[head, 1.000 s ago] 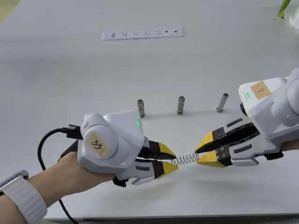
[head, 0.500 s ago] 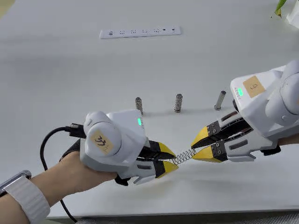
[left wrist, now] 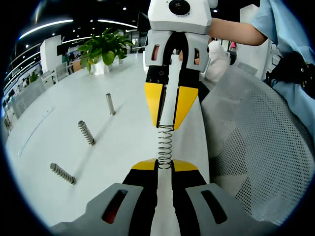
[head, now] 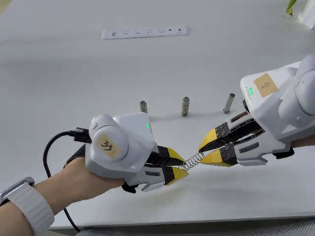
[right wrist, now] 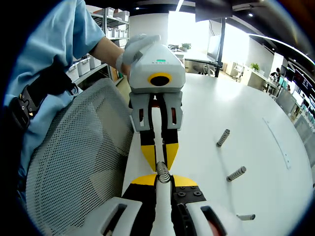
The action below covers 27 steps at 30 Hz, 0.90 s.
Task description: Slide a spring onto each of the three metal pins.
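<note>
One spring (head: 193, 161), seemingly the last, pinched endwise by left gripper (head: 185, 167) and right gripper (head: 201, 156); next, probably, hand-off, then onto mid-right bare pin (head: 229, 103).

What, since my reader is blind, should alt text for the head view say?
Two hand-held grippers hold one spring between them over a white table, the left gripper shut on one end, the right gripper on the other. Behind stand three pins: the left pin and middle pin already loaded, the right pin bare.
</note>
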Each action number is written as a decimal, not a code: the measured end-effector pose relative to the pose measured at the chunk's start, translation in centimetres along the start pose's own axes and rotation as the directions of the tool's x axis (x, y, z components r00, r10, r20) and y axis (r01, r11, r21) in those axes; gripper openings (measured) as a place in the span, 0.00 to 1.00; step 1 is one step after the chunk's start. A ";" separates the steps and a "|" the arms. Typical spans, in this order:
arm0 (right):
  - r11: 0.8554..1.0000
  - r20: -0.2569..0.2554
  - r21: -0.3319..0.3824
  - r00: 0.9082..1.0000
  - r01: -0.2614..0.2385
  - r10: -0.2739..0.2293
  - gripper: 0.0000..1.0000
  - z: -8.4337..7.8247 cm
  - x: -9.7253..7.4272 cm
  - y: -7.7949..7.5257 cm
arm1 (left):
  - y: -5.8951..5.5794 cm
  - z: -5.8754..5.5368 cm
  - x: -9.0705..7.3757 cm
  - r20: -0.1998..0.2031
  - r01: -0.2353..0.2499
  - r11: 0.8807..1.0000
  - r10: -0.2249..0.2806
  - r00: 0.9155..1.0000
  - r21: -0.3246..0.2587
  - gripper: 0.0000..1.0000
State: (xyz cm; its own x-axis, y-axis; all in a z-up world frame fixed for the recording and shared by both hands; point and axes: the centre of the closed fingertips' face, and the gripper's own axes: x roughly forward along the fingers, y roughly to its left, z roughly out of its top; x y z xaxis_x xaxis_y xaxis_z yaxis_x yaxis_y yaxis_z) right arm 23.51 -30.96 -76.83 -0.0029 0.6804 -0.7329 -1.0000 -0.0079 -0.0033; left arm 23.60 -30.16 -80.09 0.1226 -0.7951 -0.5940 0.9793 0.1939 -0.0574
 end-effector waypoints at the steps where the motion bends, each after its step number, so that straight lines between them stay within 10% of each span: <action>1: 1.000 -0.003 0.004 1.000 -0.003 0.003 0.07 -0.1 0.0 0.0 | 0.0 0.0 0.0 0.002 -0.001 1.000 0.001 1.000 0.004 0.06; 8: 1.000 -0.014 0.008 1.000 -0.006 0.006 0.25 -0.1 -0.1 0.1 | -0.2 0.4 0.1 0.009 0.008 1.000 -0.008 1.000 0.017 0.06; 27: 0.999 -0.040 0.005 0.998 -0.039 0.039 0.17 -0.3 0.4 0.3 | 0.0 1.7 0.5 0.049 -0.003 1.000 0.002 0.999 0.008 0.06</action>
State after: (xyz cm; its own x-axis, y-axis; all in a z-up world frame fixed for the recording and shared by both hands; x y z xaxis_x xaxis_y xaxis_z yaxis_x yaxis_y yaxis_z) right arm 23.21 -30.92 -77.31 -0.0420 0.6493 -0.7594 -0.9991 -0.0312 0.0285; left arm 23.97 -31.52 -79.05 0.1324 -0.8217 -0.5543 0.9802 0.1915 -0.0497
